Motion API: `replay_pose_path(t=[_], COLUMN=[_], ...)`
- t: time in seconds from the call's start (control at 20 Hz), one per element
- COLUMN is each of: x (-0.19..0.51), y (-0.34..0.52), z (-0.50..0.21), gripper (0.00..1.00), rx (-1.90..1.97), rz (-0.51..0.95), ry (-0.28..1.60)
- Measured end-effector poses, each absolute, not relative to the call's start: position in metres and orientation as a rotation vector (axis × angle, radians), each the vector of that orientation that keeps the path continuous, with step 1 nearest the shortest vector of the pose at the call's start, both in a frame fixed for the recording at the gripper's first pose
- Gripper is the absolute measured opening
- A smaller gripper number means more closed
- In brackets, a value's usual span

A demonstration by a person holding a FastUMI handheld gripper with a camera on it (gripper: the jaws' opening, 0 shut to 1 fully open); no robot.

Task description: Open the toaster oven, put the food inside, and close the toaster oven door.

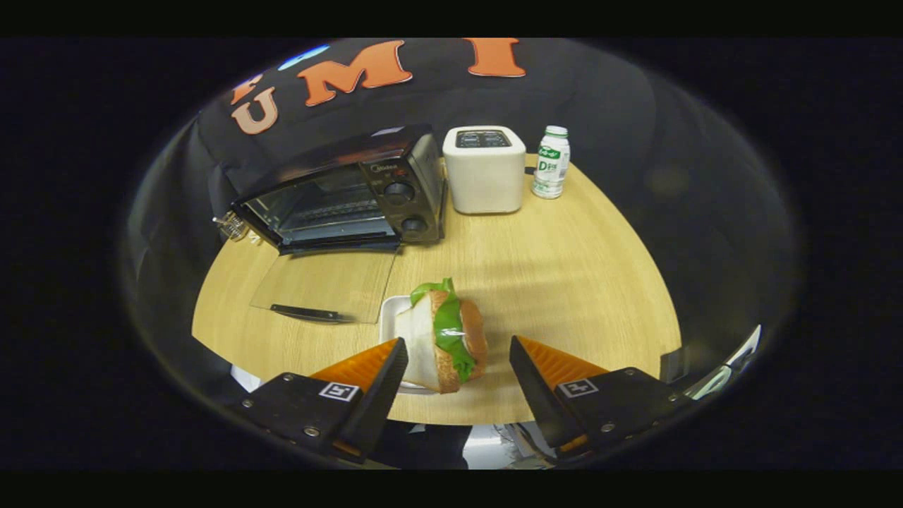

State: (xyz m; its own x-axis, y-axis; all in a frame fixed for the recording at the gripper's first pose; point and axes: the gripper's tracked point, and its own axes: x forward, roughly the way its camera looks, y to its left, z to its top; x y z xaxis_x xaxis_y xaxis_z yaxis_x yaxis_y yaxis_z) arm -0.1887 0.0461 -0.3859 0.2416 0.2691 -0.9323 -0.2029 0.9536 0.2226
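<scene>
A sandwich [446, 337] of white bread with green lettuce stands on its edge on a small white plate [390, 313], near the front of the round wooden table [564, 282]. My gripper [458, 353] is open, its two fingers spread on either side of the sandwich; the left fingertip is close to the bread, the right one stands apart. Beyond, at the back left of the table, the black toaster oven [346, 194] has its glass door [324, 286] folded down flat, handle toward me, and the wire rack inside shows.
A white pop-up toaster [485, 169] stands right of the oven, and a small white bottle [551, 162] with a green label right of that. Something small and shiny [229, 227] lies at the oven's left corner. The table's front edge runs just under my fingers.
</scene>
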Motion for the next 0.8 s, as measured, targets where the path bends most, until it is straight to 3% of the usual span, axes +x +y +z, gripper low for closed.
replay_pose_path(t=[0.25,0.4,0.6,0.8], x=[-0.188,-0.192,-0.191,-0.193], y=[0.051,0.056,0.060,0.063], z=[-0.399,-0.397,-0.394,-0.394], gripper=[0.75,0.49,0.34,0.26], rx=[0.051,0.085,0.225,0.400], rz=[0.360,0.375,0.329,0.283], ry=[1.328,1.352,1.373,1.370])
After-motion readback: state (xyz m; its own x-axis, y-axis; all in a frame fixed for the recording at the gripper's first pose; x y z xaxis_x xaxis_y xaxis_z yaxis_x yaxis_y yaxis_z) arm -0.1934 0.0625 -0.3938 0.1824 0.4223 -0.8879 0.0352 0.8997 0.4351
